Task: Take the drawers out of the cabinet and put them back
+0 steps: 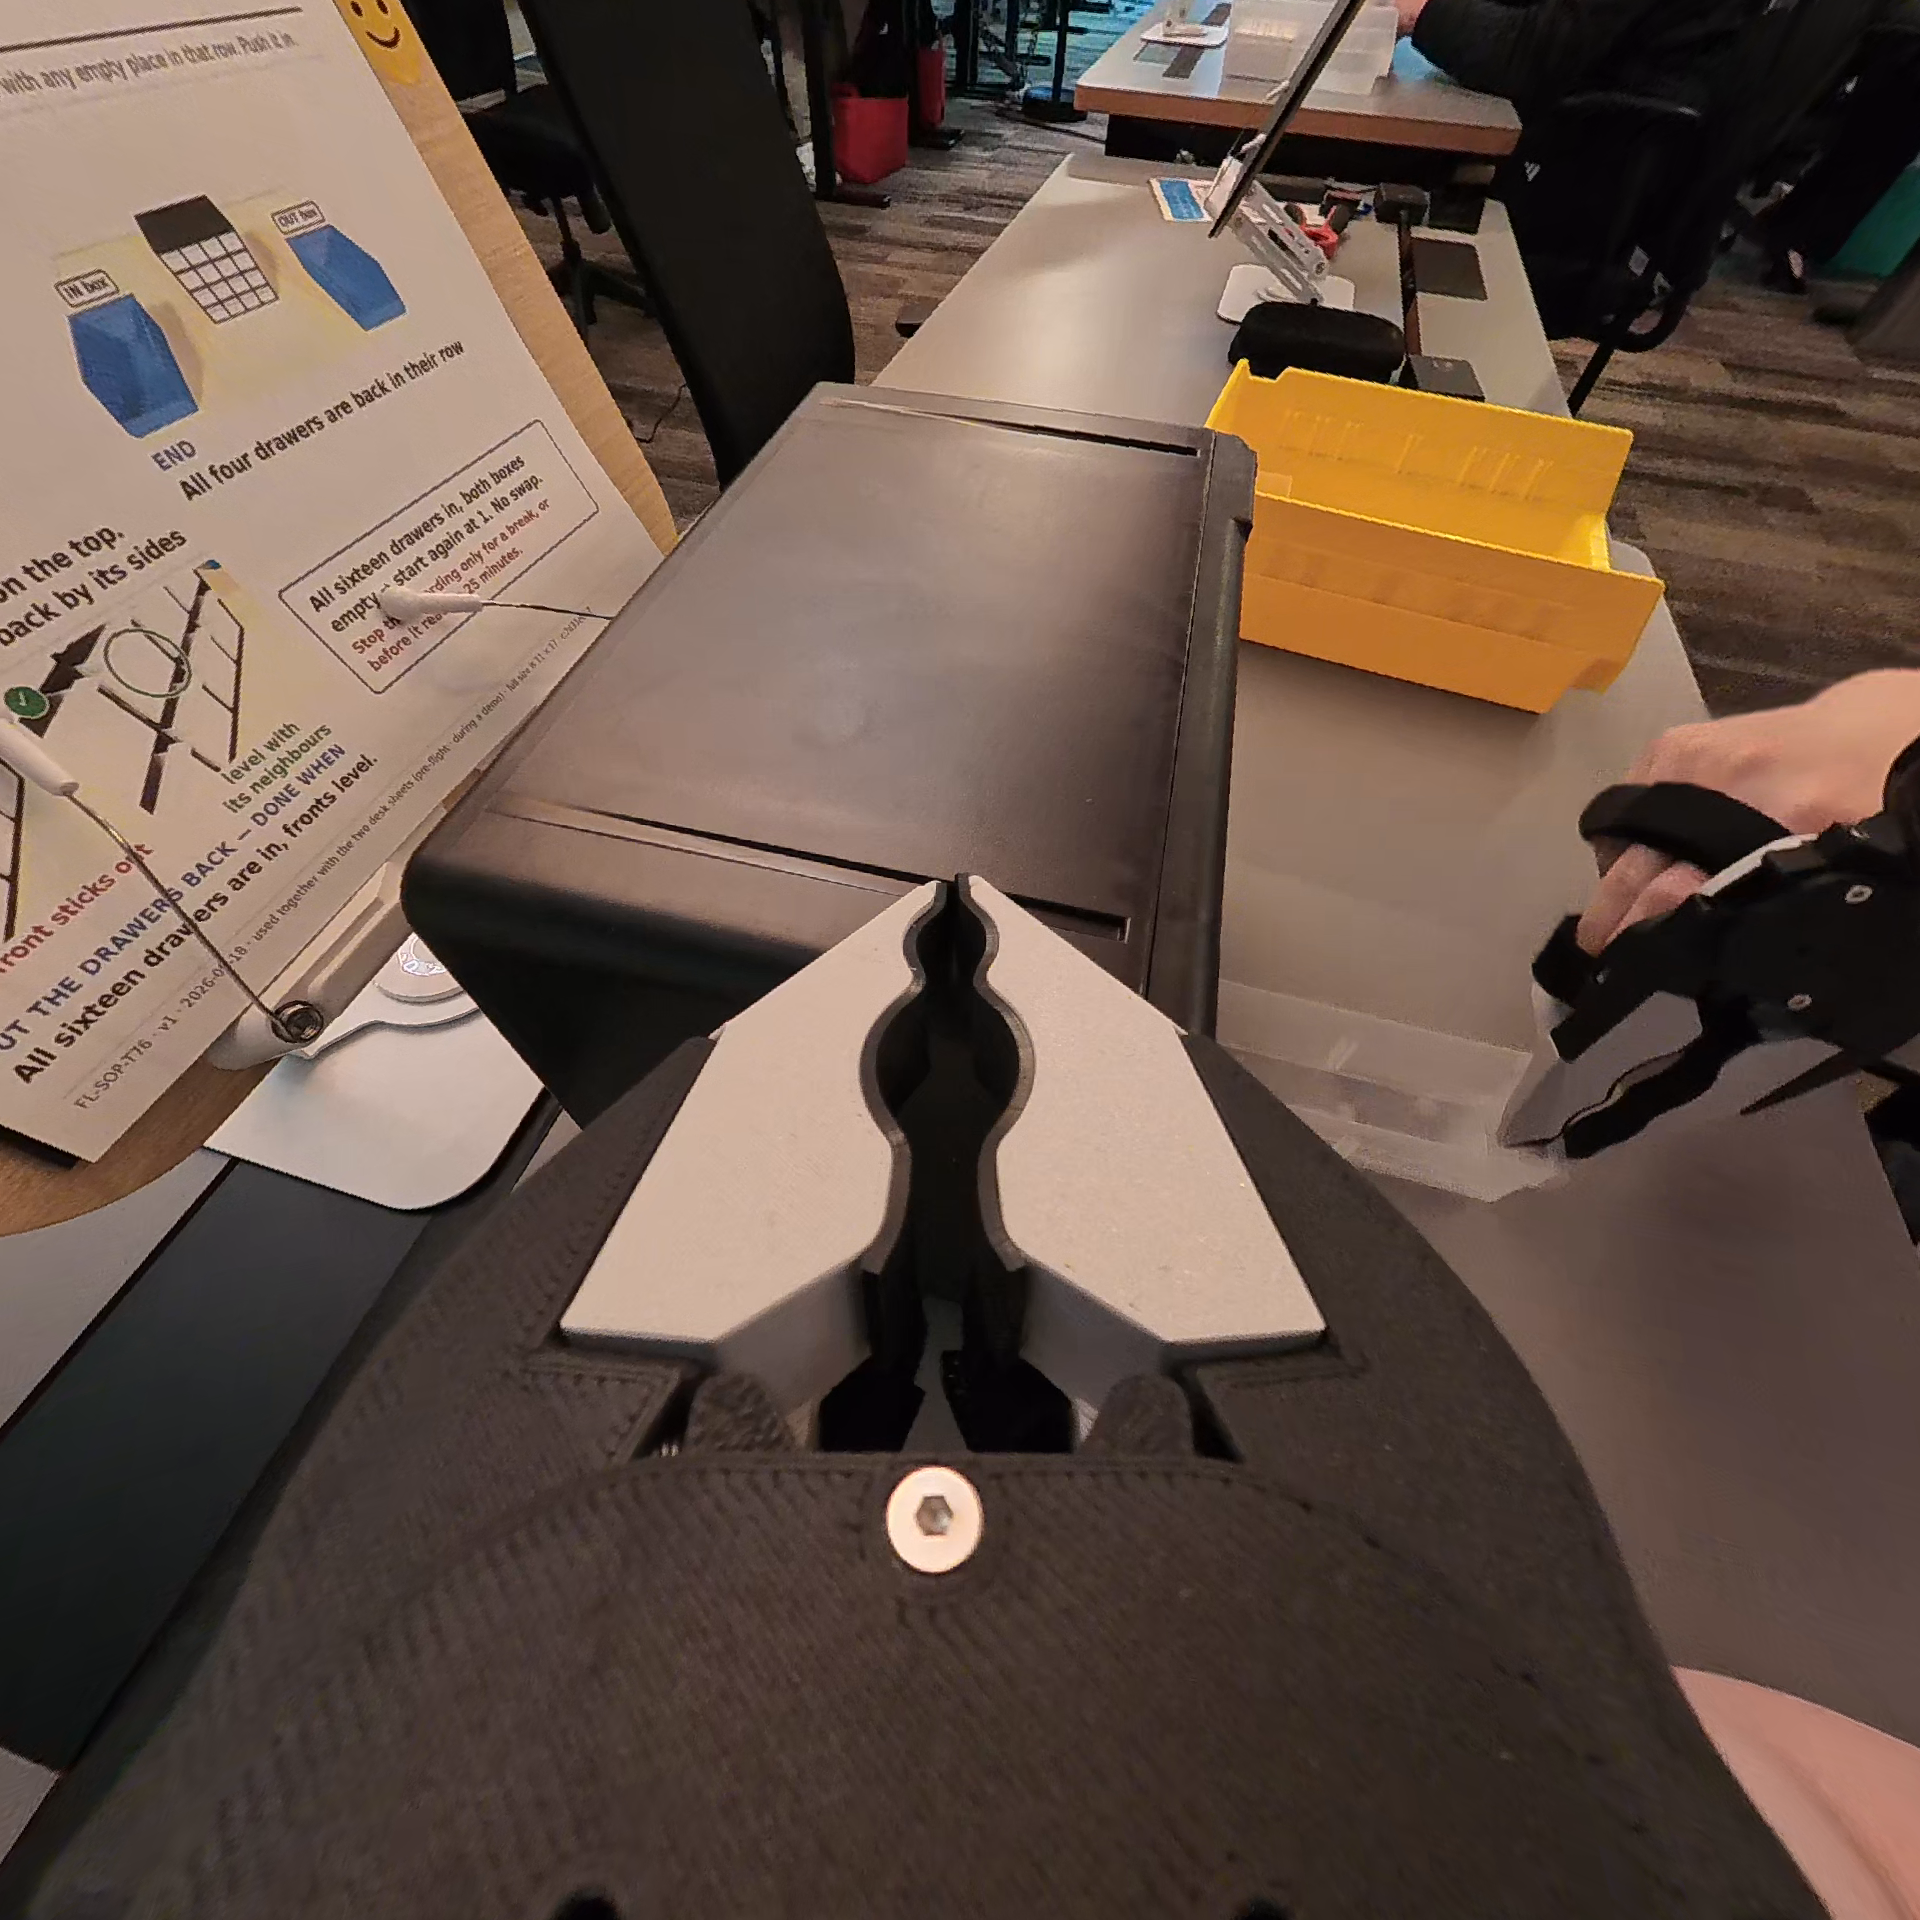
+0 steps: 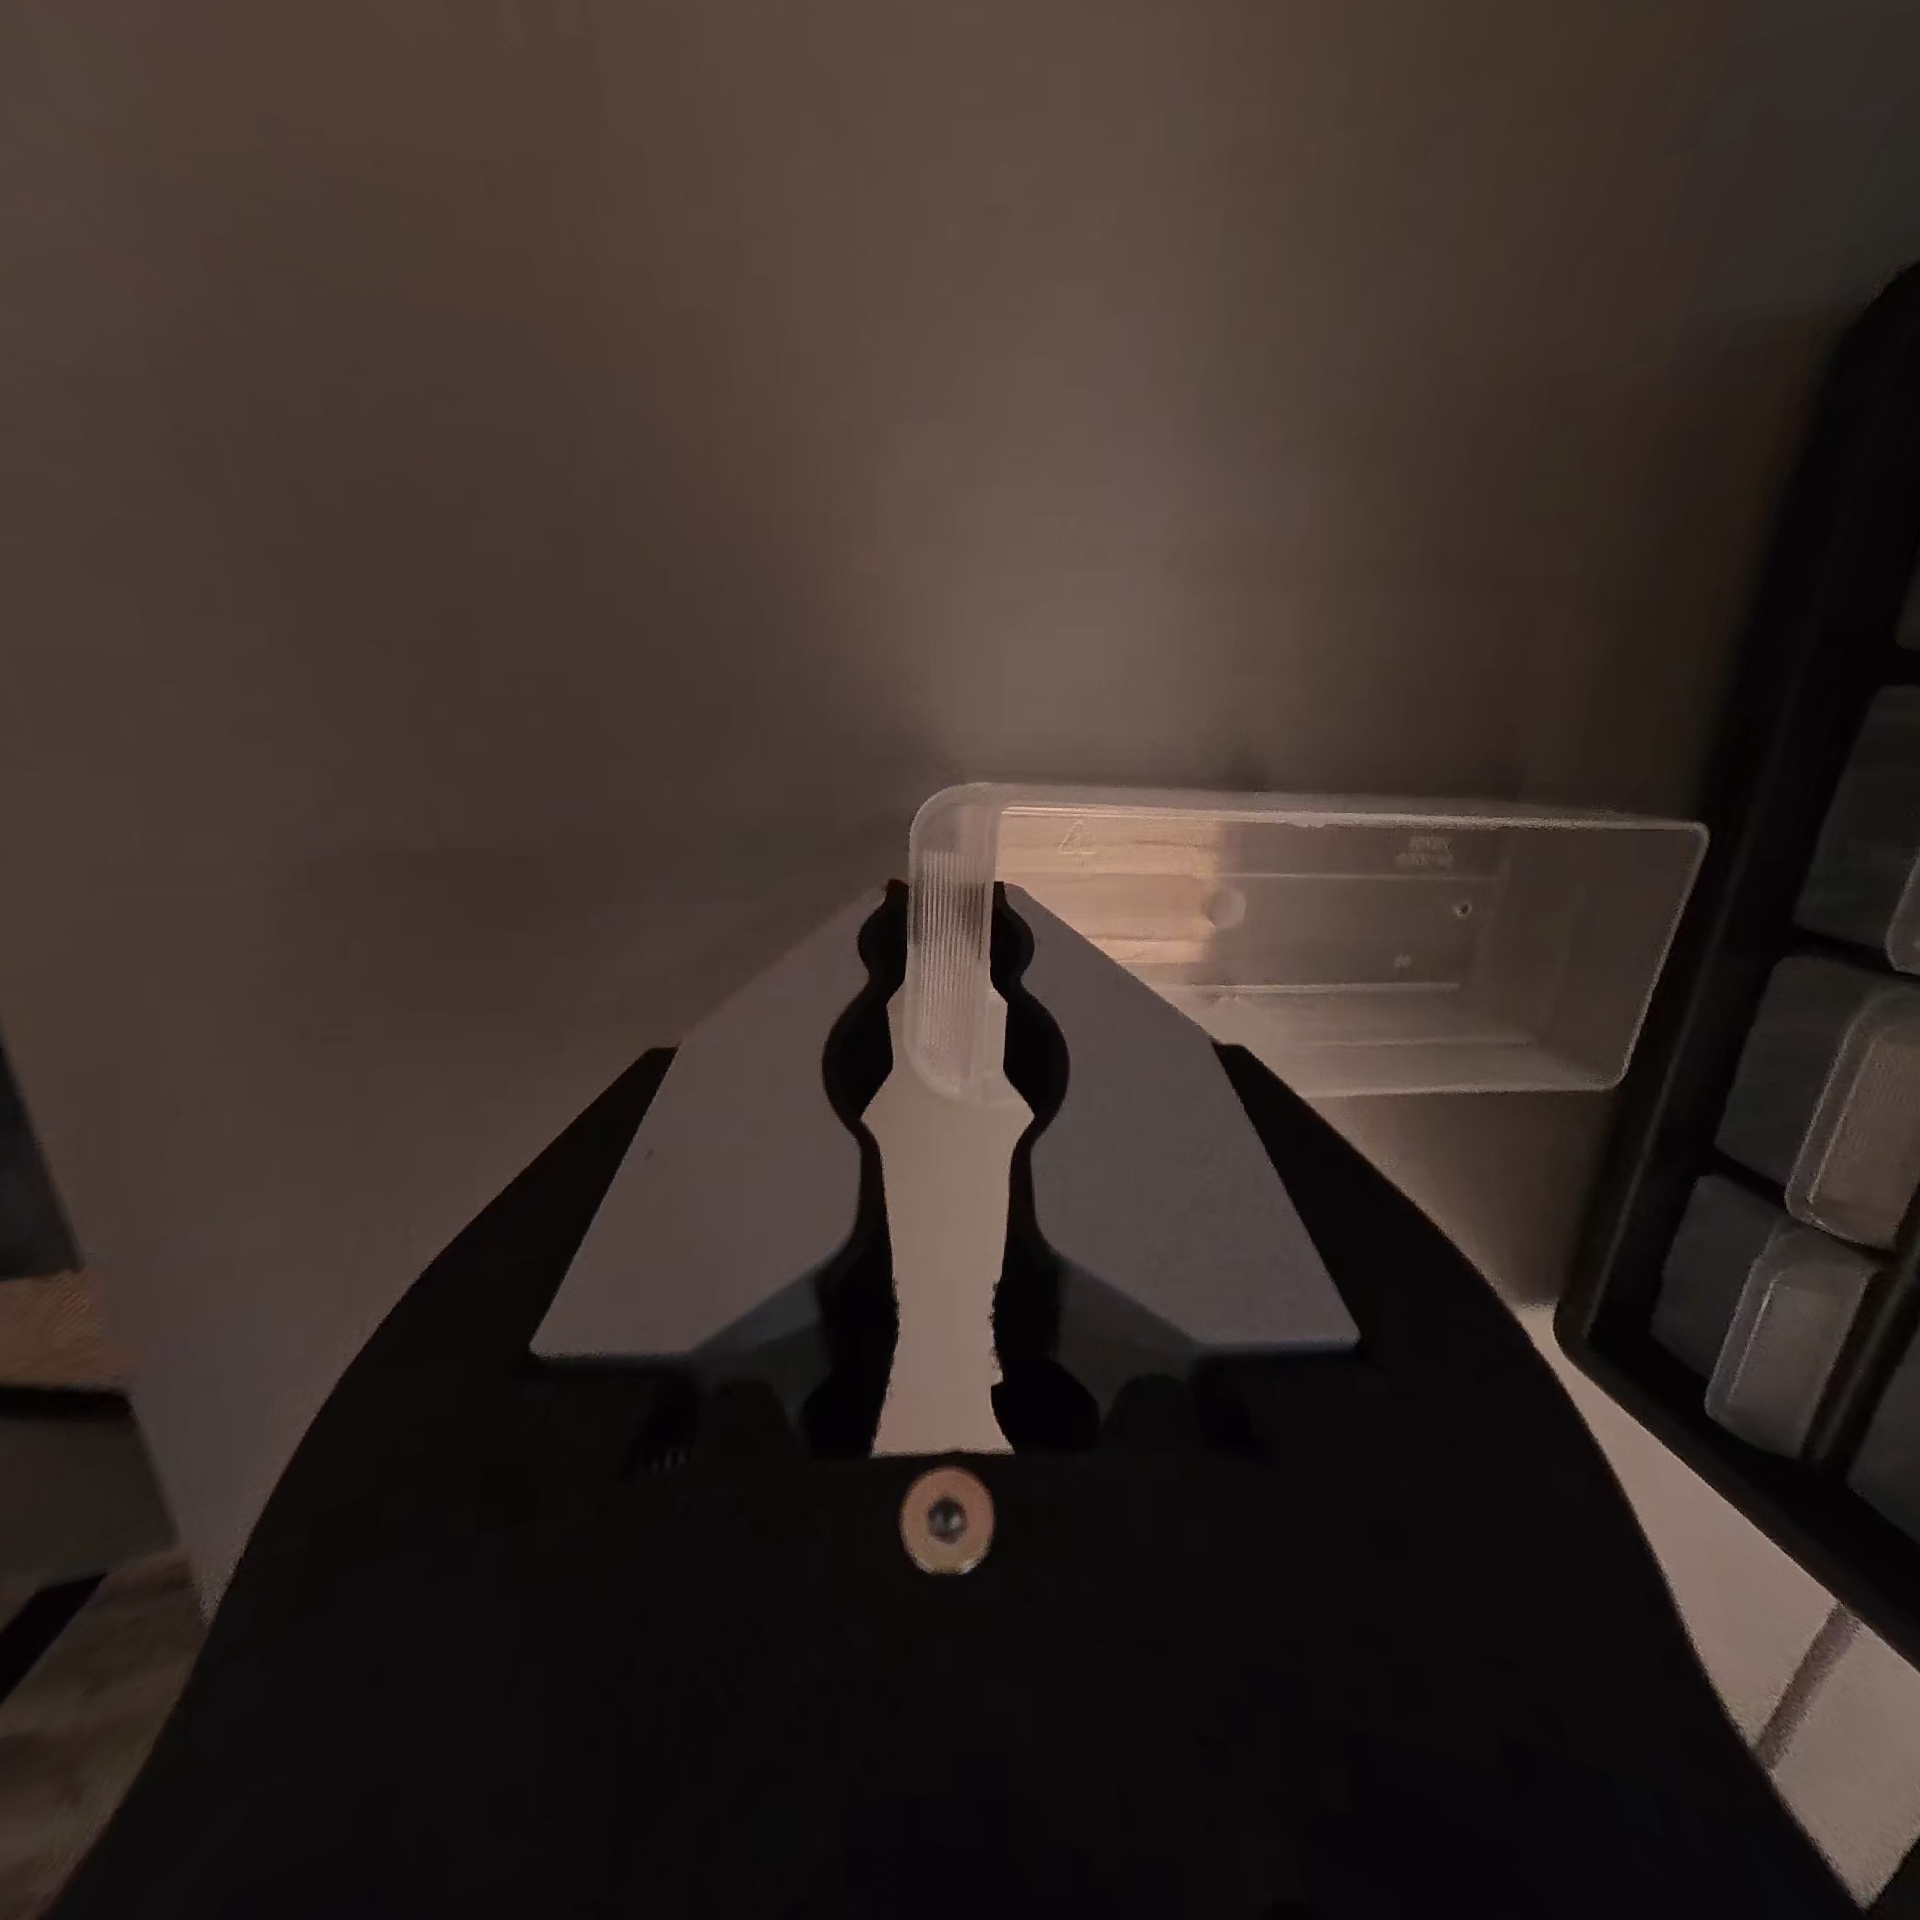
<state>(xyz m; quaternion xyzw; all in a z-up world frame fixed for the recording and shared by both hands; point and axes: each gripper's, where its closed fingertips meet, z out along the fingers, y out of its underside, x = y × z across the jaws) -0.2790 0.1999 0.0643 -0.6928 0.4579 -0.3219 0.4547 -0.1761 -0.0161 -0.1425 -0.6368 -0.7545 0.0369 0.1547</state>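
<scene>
cabinet (image 2: 1787, 1039): cut by right edge | drawer (image 1: 1371, 1081): blurred, part-hidden by right tool (image 1: 1548, 1127)

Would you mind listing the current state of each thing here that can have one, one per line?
Left gripper: shut, empty, above the cabinet's top.
Right gripper: shut on the clear drawer's front tab.
Clear drawer: out of the cabinet, held by its tab.
Black cabinet: several drawers seated in its slots, seen in the right wrist view.
Yellow bin: open-topped, on the table beyond the cabinet; nothing visible inside.
</scene>
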